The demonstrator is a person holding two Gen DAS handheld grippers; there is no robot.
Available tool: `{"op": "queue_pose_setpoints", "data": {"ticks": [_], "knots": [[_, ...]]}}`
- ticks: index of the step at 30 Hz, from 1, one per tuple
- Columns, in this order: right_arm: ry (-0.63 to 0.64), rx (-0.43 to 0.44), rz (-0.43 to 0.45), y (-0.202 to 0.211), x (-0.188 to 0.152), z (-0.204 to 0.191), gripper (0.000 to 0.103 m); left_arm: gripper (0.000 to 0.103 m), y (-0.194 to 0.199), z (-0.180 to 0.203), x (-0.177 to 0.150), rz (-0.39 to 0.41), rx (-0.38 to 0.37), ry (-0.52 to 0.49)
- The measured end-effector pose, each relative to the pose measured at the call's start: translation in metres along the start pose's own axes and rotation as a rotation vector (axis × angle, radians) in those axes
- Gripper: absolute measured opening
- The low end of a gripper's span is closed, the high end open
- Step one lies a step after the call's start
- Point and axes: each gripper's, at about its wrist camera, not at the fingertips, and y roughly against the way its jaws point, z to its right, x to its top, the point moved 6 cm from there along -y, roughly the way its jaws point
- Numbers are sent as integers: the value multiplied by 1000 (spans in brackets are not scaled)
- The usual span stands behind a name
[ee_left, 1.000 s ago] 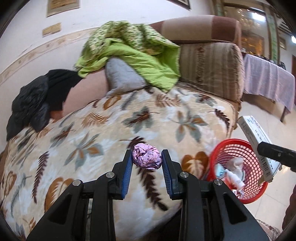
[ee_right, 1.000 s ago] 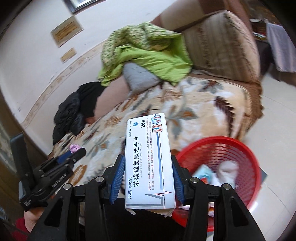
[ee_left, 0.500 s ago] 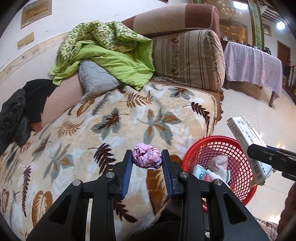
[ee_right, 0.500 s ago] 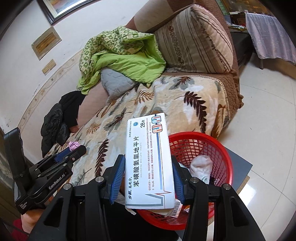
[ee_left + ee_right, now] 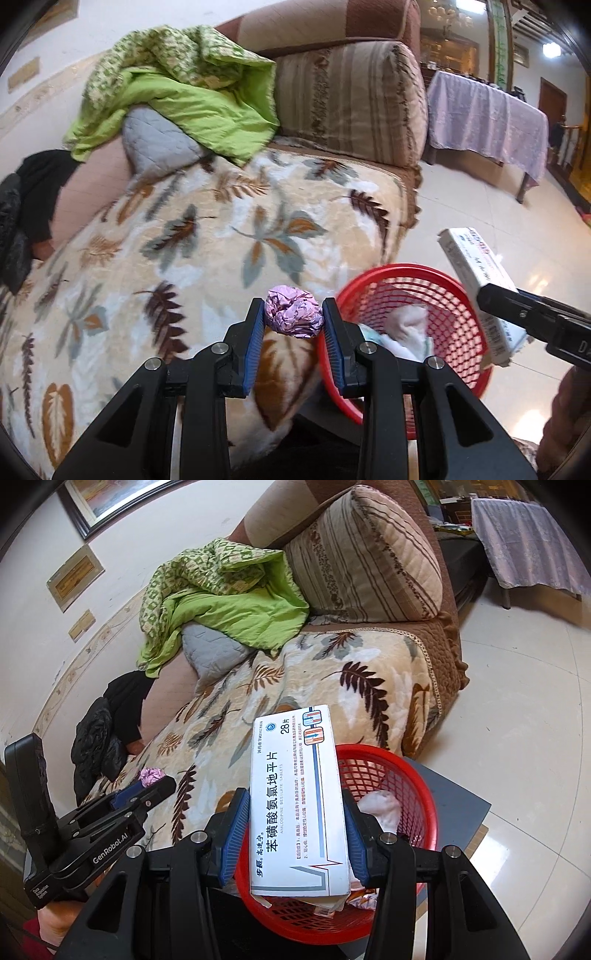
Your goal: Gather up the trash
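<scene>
Red mesh basket (image 5: 413,775) sits on a grey stand (image 5: 454,805) on the tiled floor (image 5: 517,701), right at the corner of the sofa's leaf-print blanket (image 5: 184,258). It already holds white tissue (image 5: 380,805) and some wrappers.

Your left gripper (image 5: 293,321) has its blue fingers (image 5: 255,343) pinched narrow on a crumpled purple foil ball (image 5: 293,314). Ball is clear of the blanket, hanging over the sofa edge, just beside the basket rim but not yet above the opening.

Your right gripper (image 5: 295,830) has its fingers (image 5: 234,830) set mid-width, clamped on the long sides of a white medicine box (image 5: 299,805). Box lies flat between them, printed face up, its near end directly over the basket, far end sticking out toward the sofa.

Both items are held, none released. In the left wrist view the box shows edge-on at the far side of the basket.

Background: green quilt (image 5: 221,602) and grey cushion (image 5: 210,650) piled on the sofa back, black jacket (image 5: 107,723) further along, striped bolster (image 5: 362,561) at the armrest.
</scene>
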Motion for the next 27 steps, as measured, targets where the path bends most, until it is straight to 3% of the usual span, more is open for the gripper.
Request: {"op": "queue_pose_setpoints", "data": {"ticks": [8, 11, 17, 19, 21, 27], "knots": [[-68, -15, -23, -9, 1, 21, 54, 30, -29, 30, -1, -120, -233, 42], [-83, -29, -50, -14, -2, 27, 61, 39, -37, 42, -7, -161, -293, 33], [-47, -94, -15, -1, 0, 23, 66, 53, -24, 31, -9, -119, -262, 60], [13, -177, 22, 8, 0, 9, 74, 67, -6, 17, -6, -65, -210, 60], [70, -245, 61, 15, -3, -8, 89, 75, 11, 4, -5, -14, -181, 61], [160, -374, 186, 32, -24, -63, 103, 92, 68, -44, -28, 95, -77, 82]]}}
